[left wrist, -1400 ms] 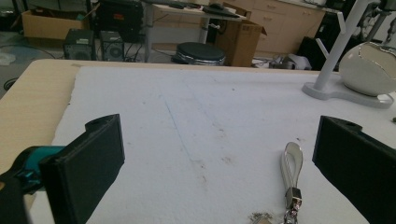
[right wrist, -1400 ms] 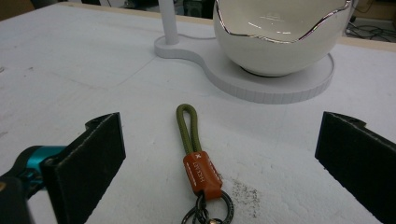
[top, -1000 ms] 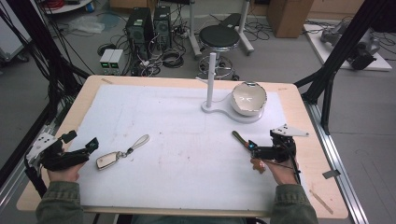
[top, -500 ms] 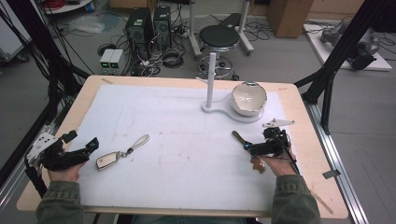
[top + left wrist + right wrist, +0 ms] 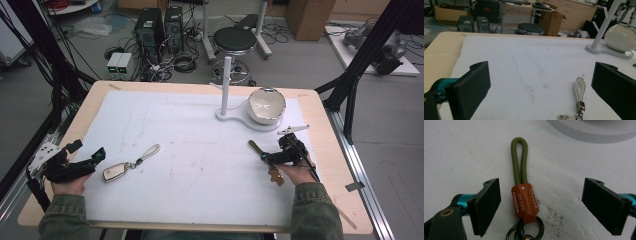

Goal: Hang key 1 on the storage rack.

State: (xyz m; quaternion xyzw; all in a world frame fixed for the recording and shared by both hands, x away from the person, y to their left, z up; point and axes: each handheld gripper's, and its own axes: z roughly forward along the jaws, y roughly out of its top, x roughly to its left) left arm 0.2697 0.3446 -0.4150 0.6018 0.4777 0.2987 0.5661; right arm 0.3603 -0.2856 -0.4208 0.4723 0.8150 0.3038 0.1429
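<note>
A white mat (image 5: 200,145) covers the wooden tabletop (image 5: 330,165). Near the right edge, the right gripper (image 5: 274,159) hangs low over an olive cord keychain (image 5: 520,165) with a tan leather tab (image 5: 524,200) and a dark ring (image 5: 534,230). In the right gripper view the tab lies between the two black jaws, which have just been closing; a gap remains on each side, so the pads do not yet touch it. The cord loop points toward the far edge, where the base of a white stand (image 5: 226,85) lies; a cracked-egg-shaped white bowl (image 5: 266,105) sits on that base.

Near the left edge, the left gripper (image 5: 92,159) rests with its jaws spread and nothing between them. A silver key fob (image 5: 116,171) with a pale strap (image 5: 579,86) lies on the mat just beside its tips, toward the middle of the tabletop.
</note>
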